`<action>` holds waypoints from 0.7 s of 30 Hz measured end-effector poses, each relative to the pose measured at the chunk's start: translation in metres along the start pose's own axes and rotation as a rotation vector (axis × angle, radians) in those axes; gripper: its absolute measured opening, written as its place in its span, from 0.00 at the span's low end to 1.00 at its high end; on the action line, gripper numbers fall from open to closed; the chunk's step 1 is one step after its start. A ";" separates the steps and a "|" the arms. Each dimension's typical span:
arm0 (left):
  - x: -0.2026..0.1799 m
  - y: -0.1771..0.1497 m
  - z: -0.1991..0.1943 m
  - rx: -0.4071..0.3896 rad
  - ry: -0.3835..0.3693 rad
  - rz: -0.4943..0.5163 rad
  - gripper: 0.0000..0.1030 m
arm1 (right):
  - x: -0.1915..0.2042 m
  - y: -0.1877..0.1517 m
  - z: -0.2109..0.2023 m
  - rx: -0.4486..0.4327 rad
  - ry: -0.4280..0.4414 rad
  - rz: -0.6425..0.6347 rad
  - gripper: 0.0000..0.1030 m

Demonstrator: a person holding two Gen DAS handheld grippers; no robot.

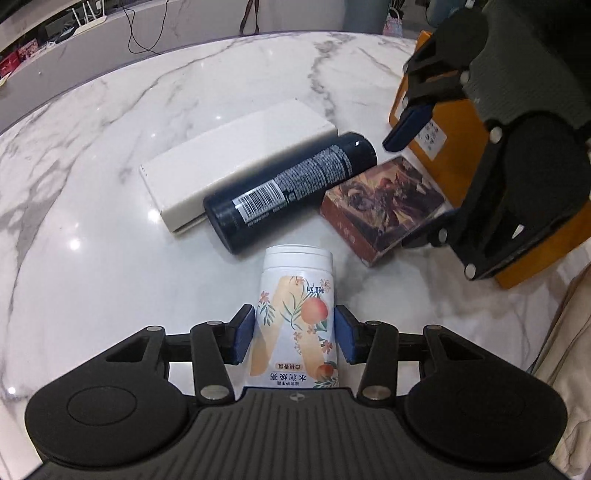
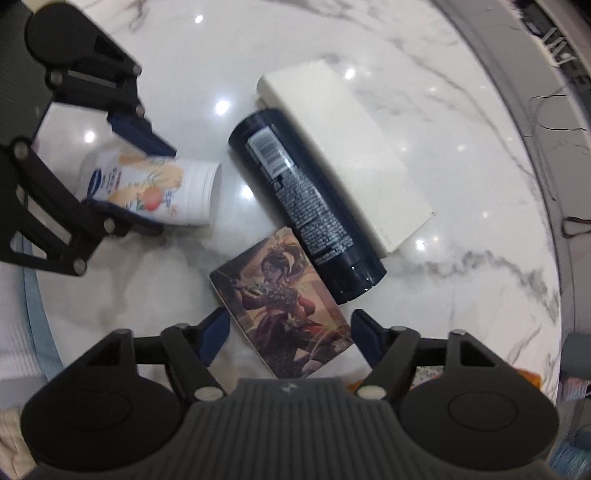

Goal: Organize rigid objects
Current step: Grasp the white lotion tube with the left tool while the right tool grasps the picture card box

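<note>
Two grippers: left gripper point(image 1: 294, 334) clamped on one bottle point(image 1: 295, 325), cap pointing away; right gripper point(image 2: 290, 338) apart, straddling one card box point(image 2: 282, 304). One black can point(image 2: 304, 201) lies diagonally beside one white box point(image 2: 347, 155) on counter point(image 1: 92, 184).

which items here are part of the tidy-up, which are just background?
Job: peach bottle between the left claw pads; picture box between the open right claw fingers; dark can; white box; orange box.

Background: cables and red boxes beyond the marble table.
</note>
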State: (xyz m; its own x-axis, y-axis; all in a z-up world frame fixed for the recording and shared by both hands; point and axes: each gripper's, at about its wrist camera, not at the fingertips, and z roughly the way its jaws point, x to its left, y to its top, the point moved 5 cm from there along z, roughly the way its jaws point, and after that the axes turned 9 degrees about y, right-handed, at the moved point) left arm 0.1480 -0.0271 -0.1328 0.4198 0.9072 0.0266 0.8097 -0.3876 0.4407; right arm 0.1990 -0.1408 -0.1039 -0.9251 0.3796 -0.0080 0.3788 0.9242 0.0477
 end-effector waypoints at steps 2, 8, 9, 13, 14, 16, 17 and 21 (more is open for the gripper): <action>0.004 0.000 -0.002 -0.015 -0.015 -0.006 0.52 | -0.004 0.001 0.005 0.010 0.017 0.020 0.74; 0.005 0.005 -0.006 -0.023 -0.031 0.000 0.52 | 0.007 0.000 0.006 0.035 -0.004 0.116 0.68; 0.004 0.005 -0.005 -0.025 -0.028 0.013 0.52 | 0.012 0.000 0.005 0.034 0.002 0.144 0.67; 0.006 0.003 -0.005 -0.028 -0.021 0.013 0.56 | 0.027 -0.005 0.001 0.036 0.023 0.296 0.62; 0.009 0.001 -0.007 -0.028 -0.021 0.006 0.56 | 0.030 -0.006 0.000 0.029 0.030 0.320 0.61; 0.005 0.005 0.001 -0.028 -0.022 -0.006 0.56 | 0.037 -0.007 -0.003 -0.007 0.050 0.341 0.61; 0.005 0.005 0.000 -0.030 -0.023 -0.010 0.56 | 0.039 -0.007 -0.006 -0.037 0.051 0.347 0.60; 0.007 0.003 -0.002 -0.043 -0.022 -0.016 0.57 | 0.044 -0.005 -0.009 -0.166 0.024 0.340 0.62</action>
State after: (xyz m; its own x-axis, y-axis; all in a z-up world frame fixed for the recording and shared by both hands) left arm 0.1526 -0.0213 -0.1292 0.4161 0.9093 0.0000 0.7984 -0.3653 0.4787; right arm 0.1560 -0.1294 -0.0959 -0.7484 0.6605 0.0596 0.6568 0.7257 0.2048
